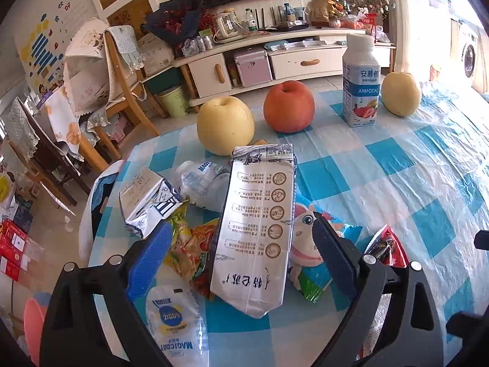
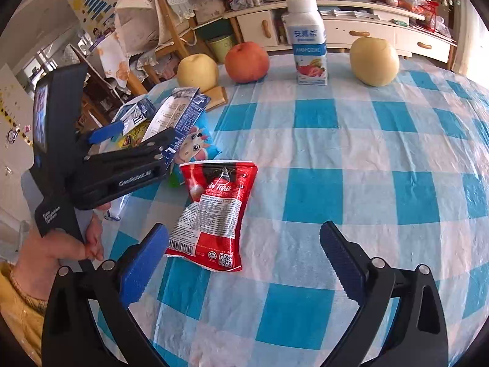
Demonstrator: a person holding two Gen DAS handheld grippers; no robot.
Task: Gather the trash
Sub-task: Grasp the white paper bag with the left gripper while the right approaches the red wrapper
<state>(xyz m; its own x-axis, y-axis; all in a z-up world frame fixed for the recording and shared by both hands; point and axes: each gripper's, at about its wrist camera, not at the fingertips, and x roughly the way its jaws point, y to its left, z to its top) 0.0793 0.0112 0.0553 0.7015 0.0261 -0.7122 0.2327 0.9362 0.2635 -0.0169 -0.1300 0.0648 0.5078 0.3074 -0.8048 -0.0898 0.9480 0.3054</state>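
Note:
A flattened silver milk carton (image 1: 255, 229) lies on a pile of trash at the table's left side, between the open jaws of my left gripper (image 1: 241, 229). Under and beside it lie a crumpled silver carton (image 1: 146, 202), yellow-red snack wrappers (image 1: 189, 244), a white Magicday pouch (image 1: 174, 321), a blue cartoon wrapper (image 1: 308, 244) and a red snack bag (image 1: 386, 246). In the right wrist view the red snack bag (image 2: 214, 211) lies flat in front of my open, empty right gripper (image 2: 244, 241), nearer its left finger. The left gripper (image 2: 122, 153) shows there over the pile.
Two yellow pears (image 1: 225, 125) (image 1: 401, 93), a red apple (image 1: 288, 106) and an upright yogurt carton (image 1: 360, 81) stand along the far edge of the blue-checked tablecloth (image 2: 351, 183). Chairs (image 1: 122, 70) and a TV cabinet (image 1: 275, 58) stand beyond the table.

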